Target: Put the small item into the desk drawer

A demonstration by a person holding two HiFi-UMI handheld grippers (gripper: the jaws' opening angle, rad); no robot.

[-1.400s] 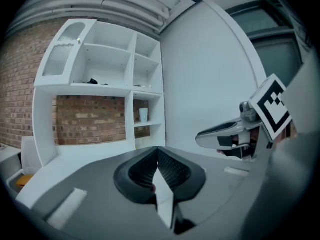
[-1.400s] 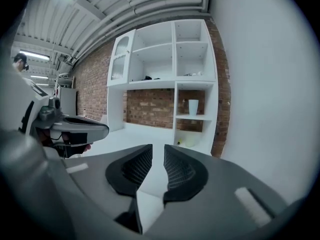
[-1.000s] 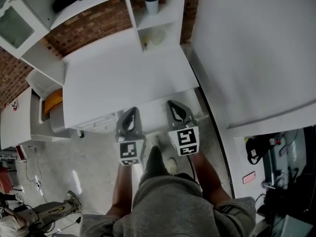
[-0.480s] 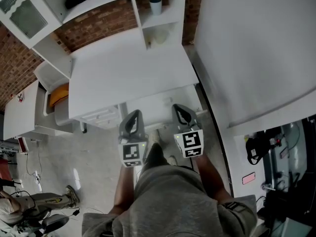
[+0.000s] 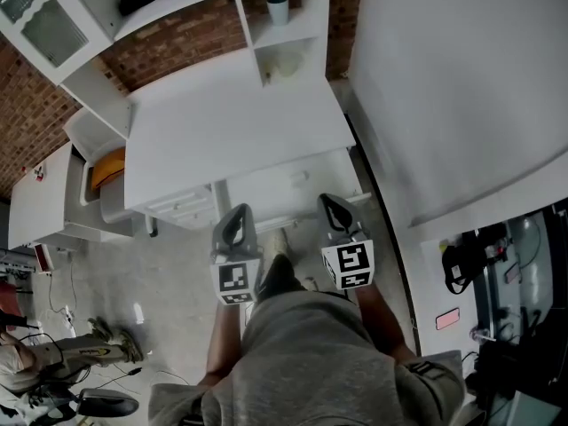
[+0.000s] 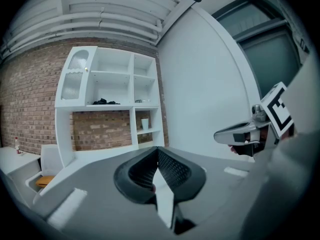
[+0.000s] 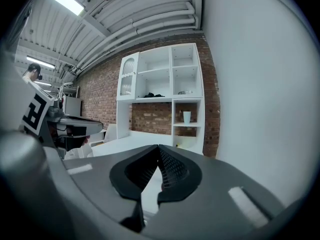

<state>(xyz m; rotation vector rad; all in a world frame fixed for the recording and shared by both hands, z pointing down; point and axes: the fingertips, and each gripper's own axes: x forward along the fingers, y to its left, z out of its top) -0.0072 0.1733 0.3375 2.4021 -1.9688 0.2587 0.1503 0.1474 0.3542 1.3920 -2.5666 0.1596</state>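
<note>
Head view had the left tongs (image 5: 238,213) and right tongs (image 5: 330,202) both pressed together and empty, poised just before the drawer (image 5: 293,193), which looked partly pulled out under the table (image 5: 222,122). The likely small item (image 5: 282,63), pale, sat in the lower cubby of the shelf (image 5: 297,35) at the table's rear. So the fetch looked to be in hand: the next move called for a reach across, tongs spread, then a pinch.

Desk (image 5: 231,127); shelf (image 5: 300,27) bears, seemingly, 1 cup (image 5: 278,8).

text: none legible; labels: none; numbers: none (only coded squares (image 5: 234,279))
</note>
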